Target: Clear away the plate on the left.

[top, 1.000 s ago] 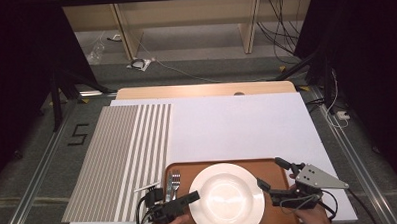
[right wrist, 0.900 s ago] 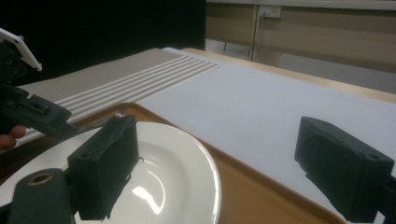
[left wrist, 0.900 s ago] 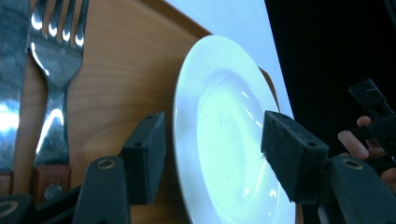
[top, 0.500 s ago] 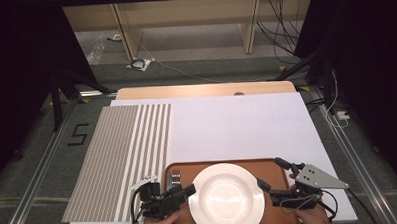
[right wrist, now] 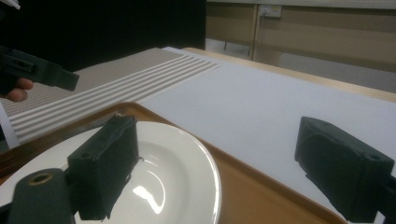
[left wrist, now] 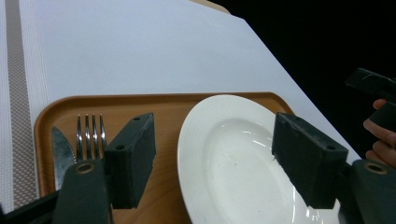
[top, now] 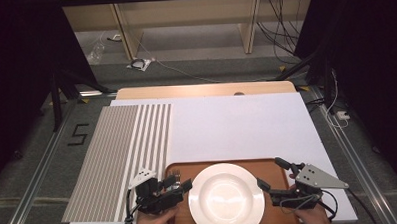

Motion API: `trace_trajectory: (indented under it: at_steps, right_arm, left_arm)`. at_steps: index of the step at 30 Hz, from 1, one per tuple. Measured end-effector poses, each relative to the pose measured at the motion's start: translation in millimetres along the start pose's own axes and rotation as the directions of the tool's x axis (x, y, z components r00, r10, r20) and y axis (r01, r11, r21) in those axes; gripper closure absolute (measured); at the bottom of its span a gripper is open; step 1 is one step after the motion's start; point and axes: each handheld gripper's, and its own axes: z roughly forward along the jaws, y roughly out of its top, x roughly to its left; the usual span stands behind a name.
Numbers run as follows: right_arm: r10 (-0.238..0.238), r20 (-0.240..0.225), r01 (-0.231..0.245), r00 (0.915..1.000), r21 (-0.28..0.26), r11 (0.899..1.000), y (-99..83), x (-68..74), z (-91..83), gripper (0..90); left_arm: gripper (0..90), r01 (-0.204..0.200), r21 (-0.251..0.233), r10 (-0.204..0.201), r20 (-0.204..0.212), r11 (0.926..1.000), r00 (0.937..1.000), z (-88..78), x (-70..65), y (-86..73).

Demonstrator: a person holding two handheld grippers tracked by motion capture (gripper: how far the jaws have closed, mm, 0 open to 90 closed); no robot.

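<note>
A white plate (top: 226, 196) sits in the middle of a brown tray (top: 188, 170) at the table's near edge. On the tray's left end lie a fork (left wrist: 89, 135) and a knife (left wrist: 60, 151). My left gripper (top: 178, 183) hovers over that end. In the left gripper view (left wrist: 215, 158) its jaws have just been opening; one hangs by the fork, the other over the plate (left wrist: 233, 149), and they hold nothing. My right gripper (top: 272, 174) stands wide open at the plate's right rim. Its own view (right wrist: 229, 172) has one jaw above the plate (right wrist: 173, 163) and nothing gripped.
A grey-and-white striped placemat (top: 123, 154) covers the table's left part. A plain white mat (top: 237, 125) lies beyond the tray. The wooden table edge (top: 206, 90) is at the far side, with cables on the floor behind.
My left gripper has lifted a little and drawn back from the plate's left rim, and its jaws stand wider apart. The right gripper and the plate have not moved.
</note>
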Motion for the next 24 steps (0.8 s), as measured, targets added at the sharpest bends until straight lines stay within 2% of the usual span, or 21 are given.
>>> trace_trajectory:
  at_steps: [9,11,17,20,24]
  right_arm:
    - [0.001,0.000,-0.001,1.0000,0.000,1.000,-0.1,-0.2,0.1,14.3]
    - [0.000,0.000,0.000,1.0000,0.000,1.000,-0.1,-0.2,0.1,14.3]
    - [0.001,0.001,-0.001,1.0000,0.000,1.000,-0.2,-0.3,0.0,14.3]
    - [0.000,0.000,0.000,1.0000,-0.001,1.000,-0.1,-0.2,-0.1,14.3]
    - [0.000,0.001,0.000,1.0000,0.000,1.000,-0.1,-0.3,-0.1,14.3]
  left_arm:
    - [28.8,-0.076,-0.014,0.076,0.009,0.9970,0.9971,-1.7,-0.2,4.1]
    - [28.5,-0.098,-0.015,0.098,0.010,0.9951,0.9951,-1.5,-0.5,4.2]
    - [27.9,-0.132,-0.028,0.132,0.015,0.9909,0.9911,-2.8,-0.8,5.2]
    - [27.3,-0.162,-0.038,0.162,0.009,0.9861,0.9867,-4.4,-1.0,6.0]
    - [26.6,-0.175,-0.048,0.176,0.013,0.9833,0.9843,-5.8,-0.2,7.1]
